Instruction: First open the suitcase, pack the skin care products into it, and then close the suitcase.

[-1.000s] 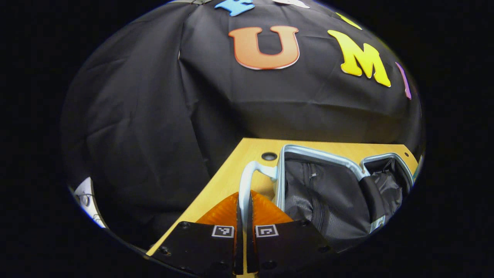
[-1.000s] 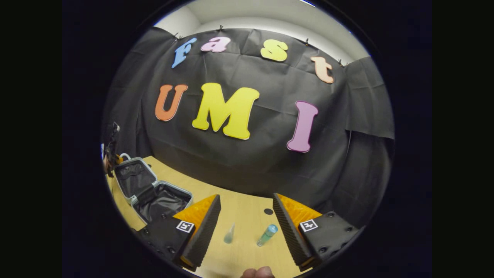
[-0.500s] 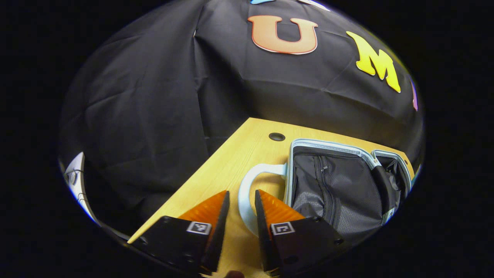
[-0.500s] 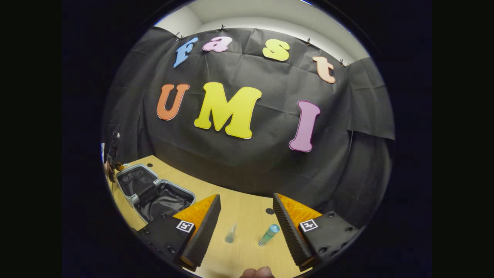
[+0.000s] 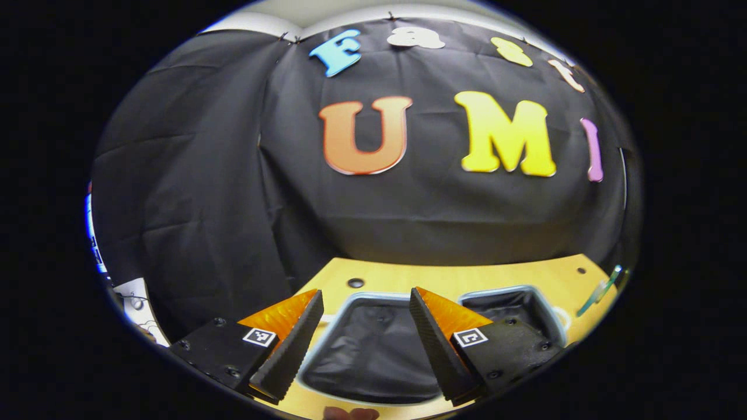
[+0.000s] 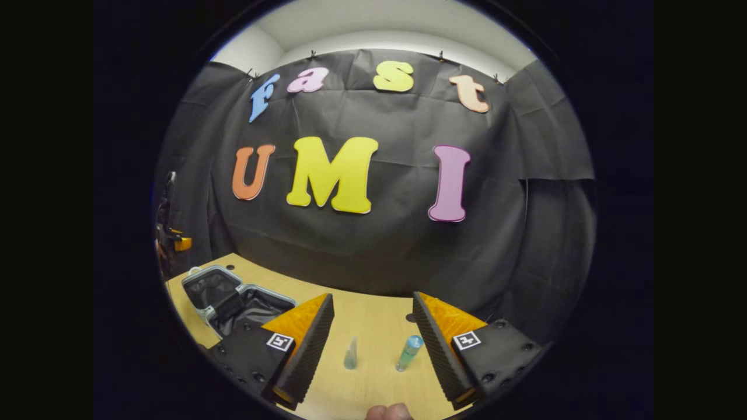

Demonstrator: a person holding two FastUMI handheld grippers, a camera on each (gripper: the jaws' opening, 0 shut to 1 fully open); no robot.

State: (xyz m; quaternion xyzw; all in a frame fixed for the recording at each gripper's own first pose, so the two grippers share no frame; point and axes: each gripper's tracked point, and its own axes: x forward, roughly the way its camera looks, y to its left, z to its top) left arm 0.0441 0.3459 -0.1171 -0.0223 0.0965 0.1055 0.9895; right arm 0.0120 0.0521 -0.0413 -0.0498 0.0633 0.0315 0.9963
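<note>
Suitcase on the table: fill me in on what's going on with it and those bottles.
A person holds a two-finger tool in each hand. The suitcase lies open on the wooden table, both halves showing dark lining. The left tool hovers open above it, gripping nothing. The right tool is open too, pointed at a small clear bottle and a teal bottle lying on the table between its fingers. Nothing looks packed yet.

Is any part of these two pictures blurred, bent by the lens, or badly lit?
Left gripper view: sharp; the table edge curves from the fisheye lens, and the open suitcase lining is dark. Right gripper view: sharp; the two bottles show clearly.
</note>
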